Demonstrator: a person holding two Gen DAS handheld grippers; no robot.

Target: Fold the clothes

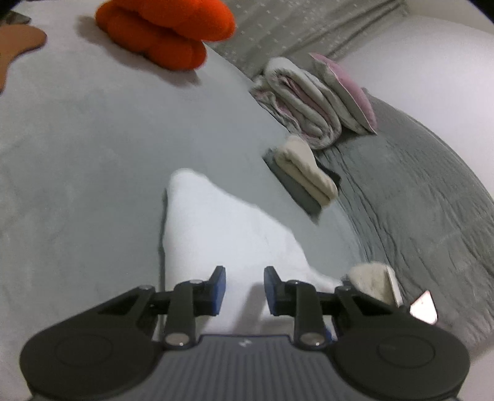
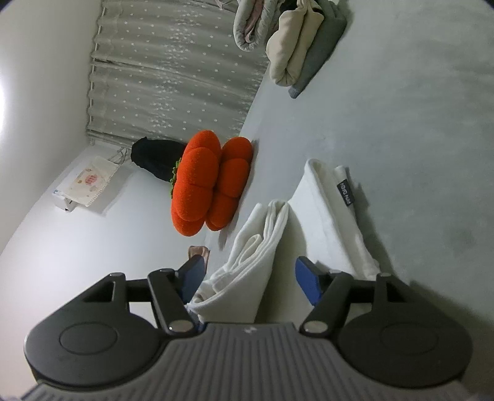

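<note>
Your white garment (image 1: 228, 234) lies on the grey bed (image 1: 77, 154), long axis running away from you. Left gripper (image 1: 244, 290) narrow, pinching nothing; right gripper (image 2: 250, 277) wide around folds. Only the right view shows its black label (image 2: 345, 192).

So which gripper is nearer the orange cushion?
Can't tell. In the left gripper's view the cushion lies far across the bed; in the right gripper's view it lies ahead, beyond the white cloth.

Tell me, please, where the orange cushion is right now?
In the left wrist view the orange cushion sits top centre on the bed, by the curtain; the right wrist view shows it left of the white garment.
</note>
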